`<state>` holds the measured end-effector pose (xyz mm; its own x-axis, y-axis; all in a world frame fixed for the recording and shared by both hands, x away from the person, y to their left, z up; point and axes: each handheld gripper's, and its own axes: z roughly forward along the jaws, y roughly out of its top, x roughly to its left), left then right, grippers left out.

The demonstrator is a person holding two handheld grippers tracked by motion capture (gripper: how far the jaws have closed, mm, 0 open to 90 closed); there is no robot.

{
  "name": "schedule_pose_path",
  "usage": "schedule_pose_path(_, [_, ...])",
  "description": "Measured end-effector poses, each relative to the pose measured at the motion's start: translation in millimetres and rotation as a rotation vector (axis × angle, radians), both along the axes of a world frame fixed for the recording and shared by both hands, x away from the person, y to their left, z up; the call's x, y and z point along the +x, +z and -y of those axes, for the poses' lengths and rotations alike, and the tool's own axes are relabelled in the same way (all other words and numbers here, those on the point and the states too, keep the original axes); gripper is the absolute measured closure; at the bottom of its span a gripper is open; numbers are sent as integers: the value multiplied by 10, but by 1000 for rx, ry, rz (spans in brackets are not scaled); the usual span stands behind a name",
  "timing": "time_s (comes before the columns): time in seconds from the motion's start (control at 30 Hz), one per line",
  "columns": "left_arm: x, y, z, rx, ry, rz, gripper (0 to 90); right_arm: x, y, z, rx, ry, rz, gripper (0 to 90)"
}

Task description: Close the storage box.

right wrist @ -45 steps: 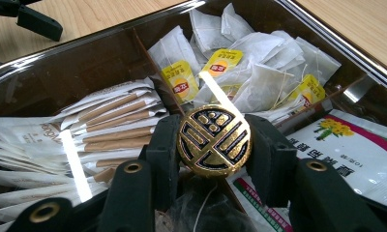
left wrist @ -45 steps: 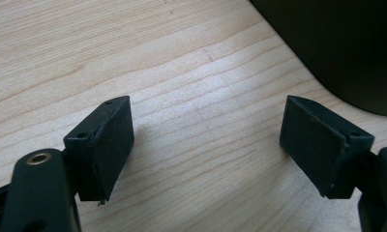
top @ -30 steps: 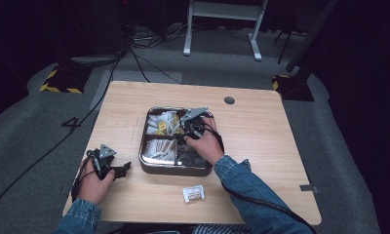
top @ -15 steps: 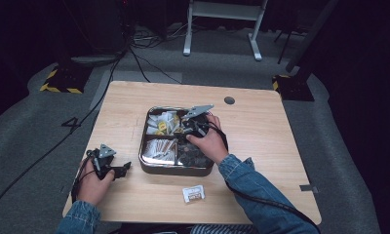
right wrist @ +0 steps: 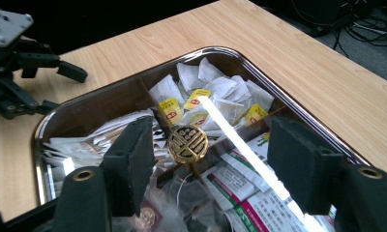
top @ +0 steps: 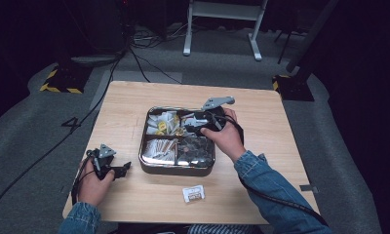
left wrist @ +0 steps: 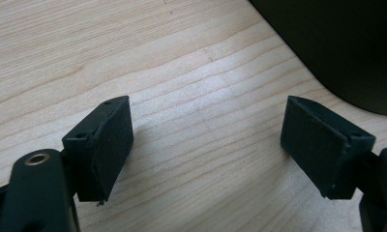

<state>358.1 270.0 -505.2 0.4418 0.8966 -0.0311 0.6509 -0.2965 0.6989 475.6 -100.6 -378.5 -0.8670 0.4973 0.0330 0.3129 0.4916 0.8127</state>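
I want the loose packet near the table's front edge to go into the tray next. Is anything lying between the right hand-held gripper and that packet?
Nothing lies on the bare wood around the packet. The right hand-held gripper hangs over the tray, jaws apart and empty, so only the tray's front wall separates them; lifting over it looks enough.

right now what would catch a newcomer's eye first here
The shiny metal tray in the middle of the wooden table, its compartments packed with tea bags and sachets. A gold knob stands at its centre, right below the open right claw. A small packet lies alone near the table's front edge.
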Motion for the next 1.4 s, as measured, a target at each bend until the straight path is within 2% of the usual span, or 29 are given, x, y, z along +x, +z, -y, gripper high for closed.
schedule_pose_path(0.1, [-1, 1, -4, -1, -2, -1, 197, -12, 42, 62, 8, 0, -1, 341])
schedule_pose_path(0.23, [-1, 0, -4, 0, -2, 0, 197, -46, 123, 263, 18, -19, 5, 340])
schedule_pose_path(0.67, [-2, 0, -2, 1, -1, 0, 197, -140, 142, 688, 36, -67, 4, 336])
schedule_pose_path(0.8, [-1, 0, -2, 1, -1, 0, 197, -163, 112, 874, 38, -99, -3, 333])
schedule_pose_path(1.03, [-1, 1, -3, 0, -1, 0, 197, -219, 39, 1058, 43, -124, -6, 320])
schedule_pose_path(1.13, [-1, 1, -3, 1, -1, 0, 197, -268, 3, 1169, 43, -141, 6, 304])
schedule_pose_path(1.4, [-2, 4, -2, 4, -3, -3, 197, -439, -130, 1419, 42, -189, -8, 313])
